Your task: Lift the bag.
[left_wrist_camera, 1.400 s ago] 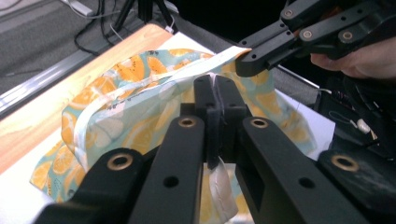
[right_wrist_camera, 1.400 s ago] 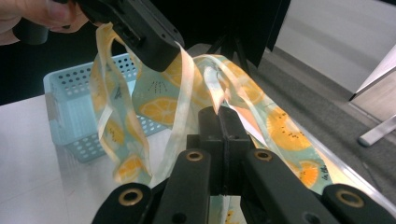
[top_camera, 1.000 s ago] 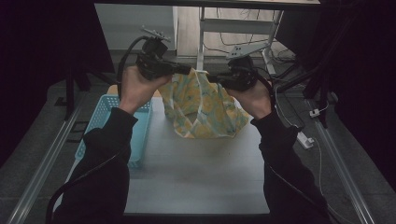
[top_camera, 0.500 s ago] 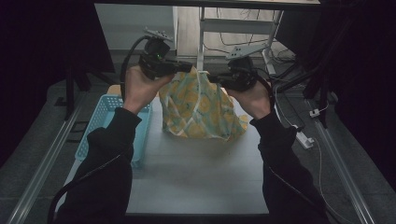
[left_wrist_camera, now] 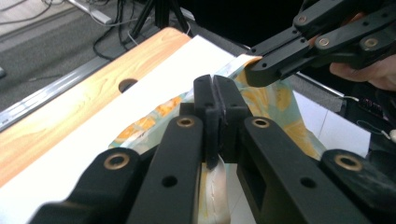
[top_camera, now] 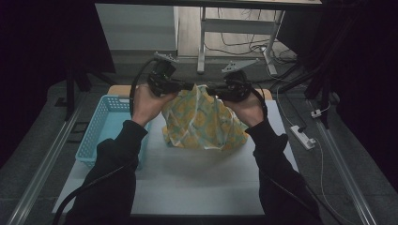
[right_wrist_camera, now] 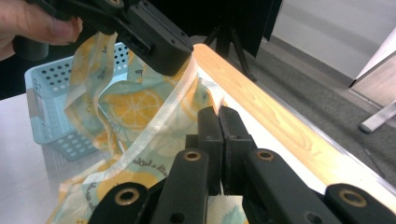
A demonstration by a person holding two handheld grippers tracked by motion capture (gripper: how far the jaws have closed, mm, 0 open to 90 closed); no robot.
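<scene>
A cloth printed with lemons on pale green (top_camera: 202, 121) hangs between my two grippers and its lower part rests bunched on the white table (top_camera: 197, 180). My left gripper (top_camera: 190, 86) is shut on the cloth's top edge. My right gripper (top_camera: 210, 87) is shut on the same edge, close beside it. In the left gripper view the jaws (left_wrist_camera: 215, 93) pinch the cloth (left_wrist_camera: 280, 100), with the right gripper ahead of them at the upper right. In the right gripper view the jaws (right_wrist_camera: 218, 122) clamp the white hem of the cloth (right_wrist_camera: 135, 109).
A light blue perforated basket (top_camera: 104, 126) stands at the table's left side, just beside the cloth. A wooden strip (right_wrist_camera: 275, 123) runs along the table's far edge. A power strip (top_camera: 302, 136) and cables lie on the floor to the right.
Both hands have come down with the cloth, and more of the cloth now rests on the table. The two grippers stay close together.
</scene>
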